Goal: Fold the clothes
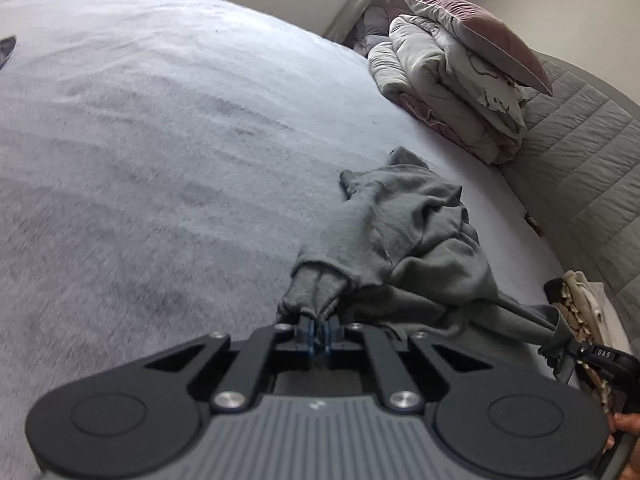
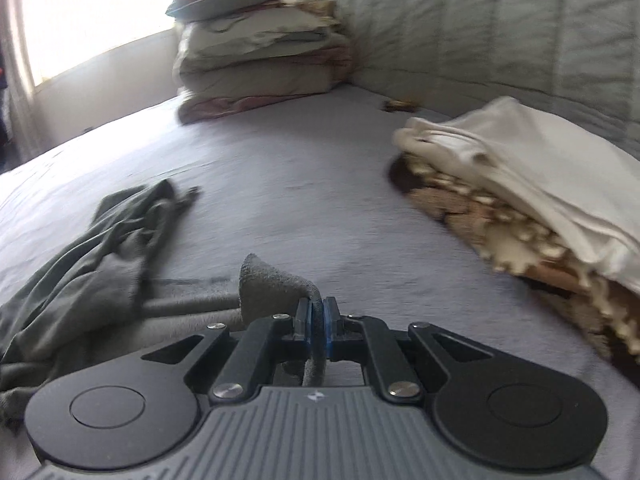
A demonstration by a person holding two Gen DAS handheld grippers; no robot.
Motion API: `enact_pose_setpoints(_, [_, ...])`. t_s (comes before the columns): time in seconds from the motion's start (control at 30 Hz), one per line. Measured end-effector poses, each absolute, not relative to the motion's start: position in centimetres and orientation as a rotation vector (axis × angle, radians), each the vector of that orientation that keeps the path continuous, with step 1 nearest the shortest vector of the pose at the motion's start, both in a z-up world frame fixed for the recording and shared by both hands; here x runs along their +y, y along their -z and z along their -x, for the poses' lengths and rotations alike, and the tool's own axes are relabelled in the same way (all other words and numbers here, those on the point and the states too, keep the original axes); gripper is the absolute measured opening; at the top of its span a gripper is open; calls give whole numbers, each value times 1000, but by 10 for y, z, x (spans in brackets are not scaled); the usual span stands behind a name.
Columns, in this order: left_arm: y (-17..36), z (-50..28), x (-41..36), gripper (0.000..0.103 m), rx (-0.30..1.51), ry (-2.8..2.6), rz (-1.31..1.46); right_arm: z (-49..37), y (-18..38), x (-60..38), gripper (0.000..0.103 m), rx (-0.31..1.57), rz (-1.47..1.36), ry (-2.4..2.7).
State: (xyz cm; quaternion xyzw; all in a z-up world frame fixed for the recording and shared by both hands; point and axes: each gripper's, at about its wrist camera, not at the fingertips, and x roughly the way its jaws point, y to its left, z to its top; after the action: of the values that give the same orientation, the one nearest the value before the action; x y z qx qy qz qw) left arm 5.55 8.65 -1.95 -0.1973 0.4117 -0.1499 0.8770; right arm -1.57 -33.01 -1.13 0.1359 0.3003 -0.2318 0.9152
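A grey sweatshirt (image 1: 420, 240) lies crumpled on the bed's pale sheet (image 1: 160, 140). My left gripper (image 1: 319, 326) is shut on the ribbed cuff of one sleeve (image 1: 316, 284), low at the frame's centre. In the left wrist view the other gripper (image 1: 588, 354) shows at the right edge, pinching another grey edge of the garment. In the right wrist view my right gripper (image 2: 318, 316) is shut on a grey fold of the sweatshirt (image 2: 272, 284). The remaining bulk of the garment (image 2: 92, 248) trails off to the left on the sheet.
Folded cream and patterned clothes (image 2: 516, 184) are stacked on the right by the quilted headboard (image 2: 500, 20). Folded bedding with a pillow on top (image 1: 460, 80) sits at the far corner. A window (image 2: 96, 12) is behind. A hand (image 1: 626, 428) shows at lower right.
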Motion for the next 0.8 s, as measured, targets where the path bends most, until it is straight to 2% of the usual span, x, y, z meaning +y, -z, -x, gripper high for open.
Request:
enact_pose_setpoints(0.1, [22,-53,91,5,864,316,398,24,12,-345,7,630,-312,483])
enact_pose_setpoints(0.2, [24,-52,87,10,824,265,311,26,13,-346,11,649,-342,455])
enact_pose_setpoints(0.27, [26,-55,83,35,819,257,265,25,12,-342,14,653,-350,432])
enact_pose_setpoints(0.33, [27,-57,79,49,805,261,235,23,10,-335,36,651,-350,404])
enact_pose_setpoints(0.37, [27,-58,76,52,795,267,210,22,9,-332,40,650,-349,390])
enact_pose_setpoints(0.4, [27,-59,73,53,785,270,180,21,8,-328,44,649,-349,376])
enact_pose_setpoints(0.47, [25,-60,65,57,756,276,101,19,6,-321,45,647,-349,348])
enact_pose_setpoints(0.6, [22,-65,52,58,703,286,-4,11,5,-304,45,656,-365,260])
enact_pose_setpoints(0.8, [29,-80,51,56,713,283,-15,-12,14,-266,45,717,-404,110])
